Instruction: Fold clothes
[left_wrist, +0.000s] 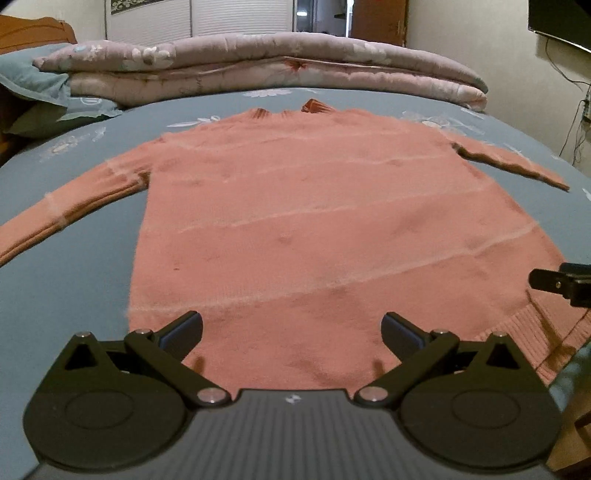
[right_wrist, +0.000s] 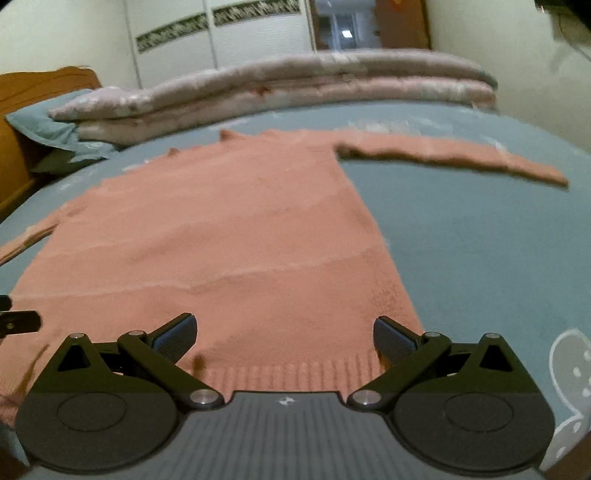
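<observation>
you have one pink sweater (left_wrist: 314, 221) to work on, spread flat and face down or face up on the blue bedsheet (left_wrist: 74, 288), collar toward the far side and ribbed hem toward you. its two sleeves lie out to the sides: the left sleeve (left_wrist: 66, 206) runs off toward the left edge of the left wrist view, the right sleeve (right_wrist: 454, 157) stretches across the sheet to the right in the right wrist view. one folded floral quilt (left_wrist: 277, 70), doubled into two layers, sits along the far side of the bed, and one blue pillow (left_wrist: 33, 81) lies at its left end beside the wooden headboard (right_wrist: 40, 88).

no containers are in view.

your left gripper (left_wrist: 291, 332) hovers over the hem's left-middle part with its fingers spread wide and nothing between them. your right gripper (right_wrist: 284, 338) sits over the hem's right corner, fingers also spread wide and empty. each gripper's tip shows at the edge of the other's view.

the sweater's right edge has open sheet beside it, and bare sheet also lies left of the body below the left sleeve. the quilt is well apart from the collar.
</observation>
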